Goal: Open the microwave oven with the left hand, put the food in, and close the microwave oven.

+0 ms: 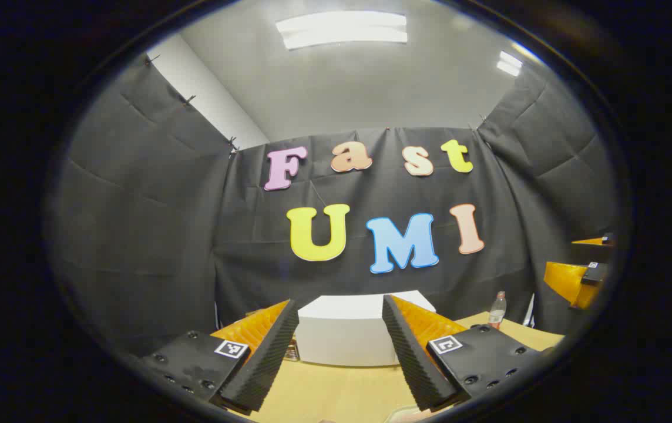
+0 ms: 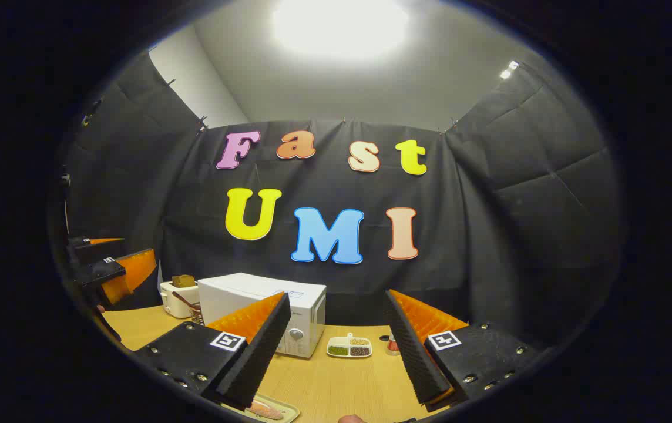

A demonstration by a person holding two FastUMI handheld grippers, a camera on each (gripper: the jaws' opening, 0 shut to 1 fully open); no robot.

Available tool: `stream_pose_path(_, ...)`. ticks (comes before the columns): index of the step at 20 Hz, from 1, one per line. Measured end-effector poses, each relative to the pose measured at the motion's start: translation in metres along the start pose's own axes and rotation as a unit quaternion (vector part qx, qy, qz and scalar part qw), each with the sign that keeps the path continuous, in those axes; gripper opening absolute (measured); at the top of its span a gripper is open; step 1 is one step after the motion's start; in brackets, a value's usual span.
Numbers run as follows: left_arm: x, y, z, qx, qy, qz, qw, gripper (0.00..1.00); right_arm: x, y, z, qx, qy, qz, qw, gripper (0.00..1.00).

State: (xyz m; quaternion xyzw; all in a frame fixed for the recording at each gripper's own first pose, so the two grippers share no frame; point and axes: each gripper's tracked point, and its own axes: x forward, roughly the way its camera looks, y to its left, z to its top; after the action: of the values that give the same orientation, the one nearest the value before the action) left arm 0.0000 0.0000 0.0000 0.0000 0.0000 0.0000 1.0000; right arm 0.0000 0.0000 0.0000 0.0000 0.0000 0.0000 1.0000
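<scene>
Our left tongs (image 1: pixel 339 358) and right tongs (image 2: pixel 336 352) gape wide, holding nothing. The microwave (image 2: pixel 265 311) sits shut on the worktop (image 2: pixel 336 382). Food (image 2: pixel 262 409) lies below; we might bump it.

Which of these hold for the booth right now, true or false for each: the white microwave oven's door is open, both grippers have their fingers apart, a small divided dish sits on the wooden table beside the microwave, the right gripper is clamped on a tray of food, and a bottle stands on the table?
1. The white microwave oven has its door open. False: the door is closed.
2. The left gripper and right gripper both have their fingers apart. True.
3. A small white divided dish sits on the wooden table beside the microwave. True.
4. The right gripper is clamped on the food tray. False: it holds nothing; the tray lies on the table below it.
5. A clear plastic bottle stands on the table. True.
</scene>
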Motion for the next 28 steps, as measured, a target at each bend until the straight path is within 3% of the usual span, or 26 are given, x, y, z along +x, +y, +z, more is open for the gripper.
stream_pose_path(12, -0.002, -0.045, -0.007, -0.005, 0.006, -0.009, 1.000, 0.99, -0.003, -0.021, -0.008, 0.029, -0.005, 0.008, 1.000, 0.97)
stream_pose_path(13, -0.001, -0.050, -0.005, -0.003, 0.004, -0.007, 1.000, 0.93, -0.003, -0.024, -0.007, 0.031, -0.007, 0.010, 0.999, 0.97)
stream_pose_path(16, 0.004, -0.059, -0.005, 0.008, 0.000, 0.002, 1.000, 0.98, -0.008, -0.035, -0.005, 0.038, -0.015, 0.016, 0.999, 0.97)
stream_pose_path(22, 0.039, -0.077, -0.011, 0.009, -0.006, -0.002, 1.000, 0.97, -0.014, -0.059, -0.016, 0.056, 0.002, -0.007, 0.998, 0.97)
stream_pose_path(25, 0.067, -0.089, -0.019, 0.013, -0.011, -0.021, 1.000, 1.00, -0.008, -0.067, -0.012, 0.053, -0.007, -0.026, 0.998, 0.98)
stream_pose_path(28, 0.099, -0.101, -0.036, 0.002, -0.009, -0.046, 0.999, 0.97, 0.000, -0.072, -0.012, 0.041, -0.006, -0.052, 0.998, 0.98)
